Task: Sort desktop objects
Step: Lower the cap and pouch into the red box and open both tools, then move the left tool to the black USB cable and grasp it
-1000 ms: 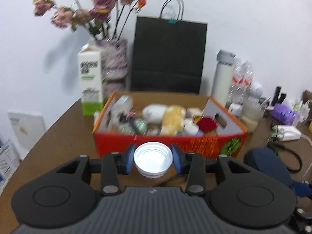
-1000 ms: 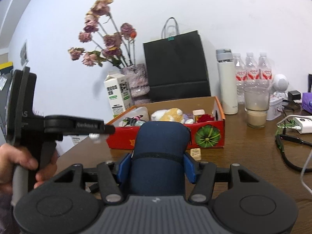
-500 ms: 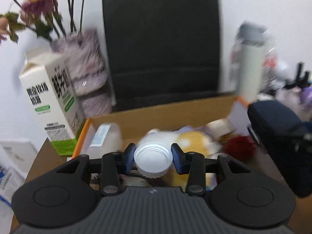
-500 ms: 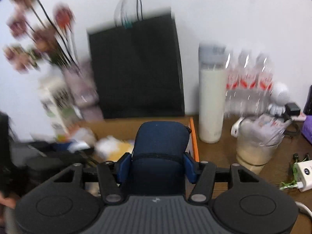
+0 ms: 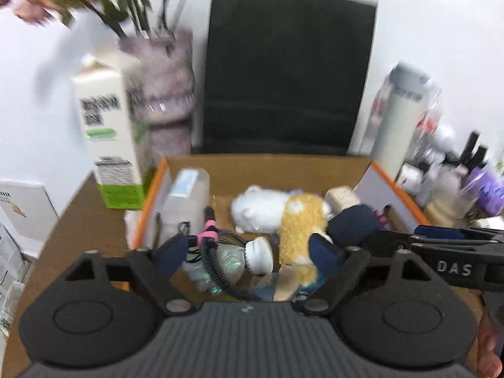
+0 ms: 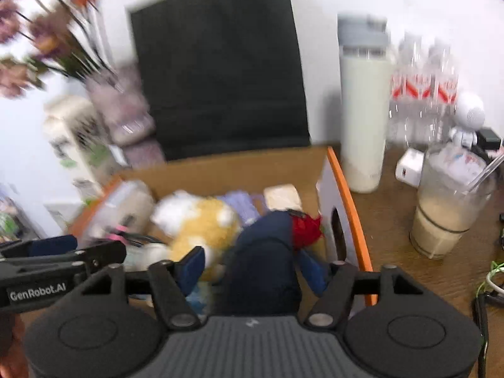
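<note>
On the left of the brown bench [image 5: 78,230] a milk carton [image 5: 108,132] stands beside a vase of flowers [image 5: 167,88], with a black paper bag [image 5: 286,69] behind the orange-rimmed cardboard box [image 5: 267,170]. The left claw [image 5: 247,255] hovers over the box; its jaws have just been opening and stand released, and the white cap [image 5: 260,253] lies free below them among a coiled cable [image 5: 217,267] and a white-and-yellow plush toy [image 5: 283,214]. Further right, the right claw [image 6: 252,266] has also just been opening: its blue pads stand clear of the dark blue pouch [image 6: 264,261], which rests in the box's right end against a red flower [image 6: 305,226]. Beyond the box stand a white flask [image 6: 363,104], water bottles [image 6: 425,94] and a cup of milky drink [image 6: 447,208].
</note>
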Motion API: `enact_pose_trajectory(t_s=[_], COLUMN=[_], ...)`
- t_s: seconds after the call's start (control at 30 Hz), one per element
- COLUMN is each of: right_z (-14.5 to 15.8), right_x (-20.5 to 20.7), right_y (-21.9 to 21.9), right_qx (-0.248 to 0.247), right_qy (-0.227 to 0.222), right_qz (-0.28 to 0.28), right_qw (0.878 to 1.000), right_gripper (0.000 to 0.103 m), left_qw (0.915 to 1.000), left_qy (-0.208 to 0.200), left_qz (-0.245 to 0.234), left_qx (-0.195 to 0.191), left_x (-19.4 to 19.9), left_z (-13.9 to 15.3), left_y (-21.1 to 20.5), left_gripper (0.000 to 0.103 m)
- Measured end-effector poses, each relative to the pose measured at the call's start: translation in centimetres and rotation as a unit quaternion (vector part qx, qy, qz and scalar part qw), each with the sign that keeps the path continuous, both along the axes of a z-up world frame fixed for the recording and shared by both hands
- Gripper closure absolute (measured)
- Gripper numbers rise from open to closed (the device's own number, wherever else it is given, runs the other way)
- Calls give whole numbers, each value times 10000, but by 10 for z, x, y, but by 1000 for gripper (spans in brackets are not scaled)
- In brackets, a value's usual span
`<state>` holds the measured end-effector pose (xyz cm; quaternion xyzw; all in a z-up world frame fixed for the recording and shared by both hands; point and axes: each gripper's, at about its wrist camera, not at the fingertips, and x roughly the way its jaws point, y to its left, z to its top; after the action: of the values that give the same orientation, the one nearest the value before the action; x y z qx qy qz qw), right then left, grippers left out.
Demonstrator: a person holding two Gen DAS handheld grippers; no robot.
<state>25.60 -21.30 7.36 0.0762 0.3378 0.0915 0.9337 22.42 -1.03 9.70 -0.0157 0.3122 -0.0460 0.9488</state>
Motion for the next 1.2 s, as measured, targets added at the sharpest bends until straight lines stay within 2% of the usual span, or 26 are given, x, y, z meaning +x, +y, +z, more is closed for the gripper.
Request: enact_pose_trajectory(t_s=[0.17,0.33,0.47,0.6,0.7,0.77,0.93,0.97,1.07,1.13,1.2], right_z=[33,43,29,-3,-23,-31,-45,-48,-54,-54,-56], right_x=[-75,-156,-218,-265,-293,-308,-326,-329,-329,-326,-320], right_y=[-5,-5,-7,-4,-3,-4,0,-1,-3,-6,-9], right_qx=[163,386,434,226,166,214,-189,-228,-220,-235,-297], right_qy=[-707,-1181,-1368,-1318,-1206,-1204,-929,-904,-789,-771,-746], right_qz=[71,240,267,421,339,430,431,442,356,278,214], right_qw=[9973,9920,9893,9901,9920,9916,9946,9947,9960,9964,9965], right_gripper=[25,19,16,15,15,15,15,15,15,15,16], left_qw=[9981,9956,9940,9958,9957,9959,9980,9983,9988,9987,9984], left_qy=[-578,-877,-1037,-664,-630,-621,-558,-516,-362,-247,-189], left_qz=[-142,4,294,485,485,507,300,279,291,202,226], left_qx=[-156,-339,-196,-408,-476,-412,-70,-42,120,399,479], left_x=[-80,-159,-217,-253,-277,-289,-302,-301,-278,-256,-238], left_z=[24,21,3,-28,-44,-49,-59,-63,-72,-80,-86], left_y=[11,22,27,31,27,24,18,19,19,14,12], left_gripper=[4,2,2,2,2,2,2,4,22,24,31])
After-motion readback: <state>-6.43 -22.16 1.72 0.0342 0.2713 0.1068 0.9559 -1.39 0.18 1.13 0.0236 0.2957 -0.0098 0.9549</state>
